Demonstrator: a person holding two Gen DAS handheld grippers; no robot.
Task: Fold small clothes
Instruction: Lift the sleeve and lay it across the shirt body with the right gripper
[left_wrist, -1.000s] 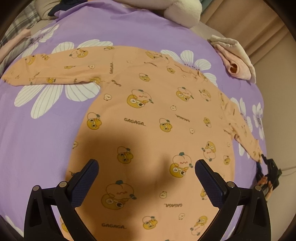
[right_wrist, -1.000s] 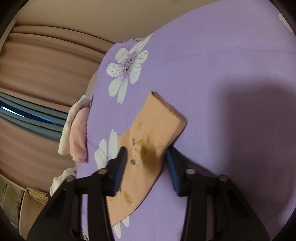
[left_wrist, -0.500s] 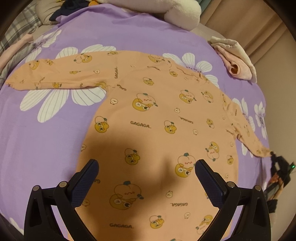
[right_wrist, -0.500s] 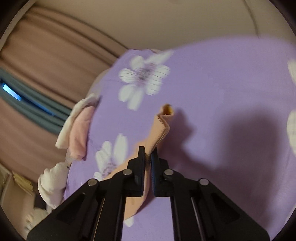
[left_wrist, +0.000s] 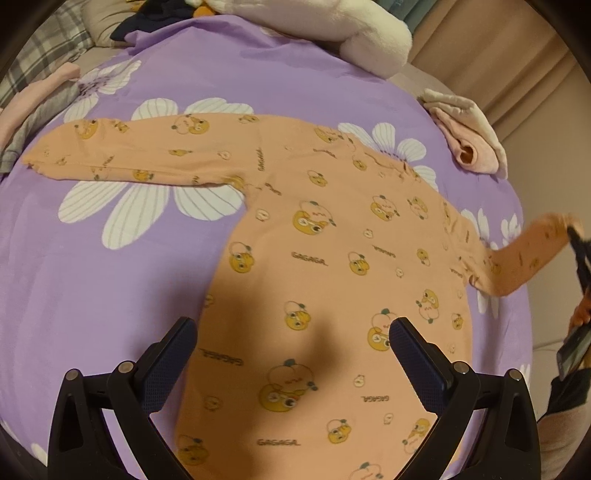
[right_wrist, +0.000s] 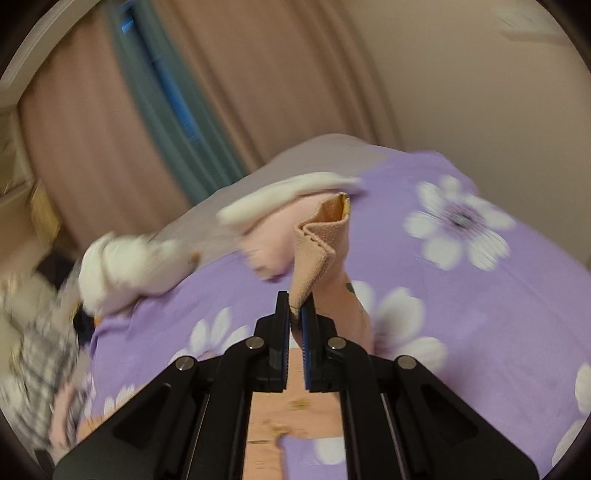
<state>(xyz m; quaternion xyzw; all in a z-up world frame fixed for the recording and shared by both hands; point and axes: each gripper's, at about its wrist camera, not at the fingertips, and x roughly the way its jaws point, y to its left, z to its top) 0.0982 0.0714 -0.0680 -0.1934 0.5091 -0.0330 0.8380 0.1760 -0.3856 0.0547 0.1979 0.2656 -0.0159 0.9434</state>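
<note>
Right wrist view: right claw (right_wrist: 295, 310) pinches the orange shirt's cuff (right_wrist: 320, 243) above the purple bedspread (right_wrist: 480, 317); left claw (left_wrist: 291, 354) gapes.

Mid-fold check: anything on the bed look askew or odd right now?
Only one thing: the orange shirt lies flat, but its sleeve at the picture's right is lifted off the purple sheet, pinched in the right gripper. That looks deliberate. The left gripper hangs open above the hem.

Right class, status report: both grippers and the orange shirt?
Right gripper shut on sleeve cuff, lifted. Left gripper open above orange shirt. Nothing blocking.
</note>
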